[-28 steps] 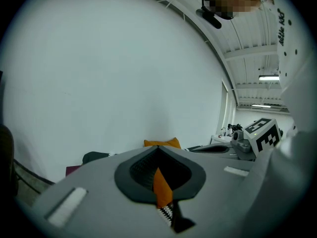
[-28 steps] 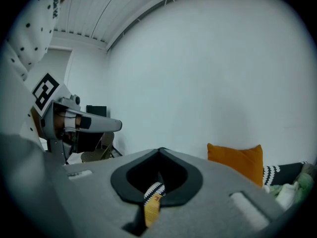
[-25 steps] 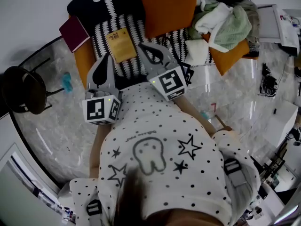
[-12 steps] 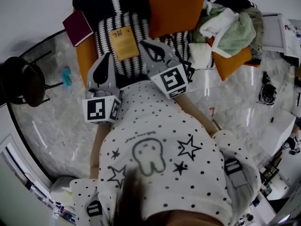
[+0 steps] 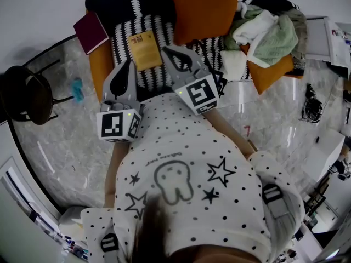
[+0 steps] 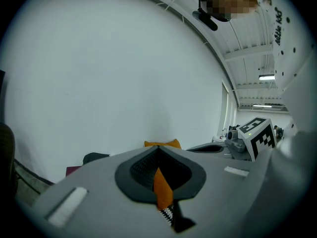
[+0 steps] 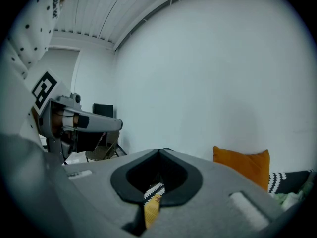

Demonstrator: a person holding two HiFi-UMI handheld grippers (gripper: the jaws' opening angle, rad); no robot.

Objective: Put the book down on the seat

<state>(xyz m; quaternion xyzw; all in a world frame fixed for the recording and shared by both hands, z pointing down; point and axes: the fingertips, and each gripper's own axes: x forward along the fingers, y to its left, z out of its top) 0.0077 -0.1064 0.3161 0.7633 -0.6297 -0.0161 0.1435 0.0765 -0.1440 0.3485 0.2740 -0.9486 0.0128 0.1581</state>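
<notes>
Mock living-room corner in a lab hall: sofa (image 5: 164, 34), orange cushion (image 5: 205, 10), clothes pile (image 5: 266, 34) against bare white wall (image 6: 124, 73); strip-lit panelled ceiling (image 6: 252, 68); loose gear (image 5: 312, 103) at right.

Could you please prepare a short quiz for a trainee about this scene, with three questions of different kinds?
1. True or false: the yellow book lies flat on the striped blanket.
2. Where is the maroon book in the head view?
A) up and to the left of the yellow book
B) under the pile of towels
C) on the floor by the stool
3. Fill in the word: the jaws of the left claw and the right claw are both ___ (open or shut).

Key: 1 true; 2 A; 3 shut.
</notes>
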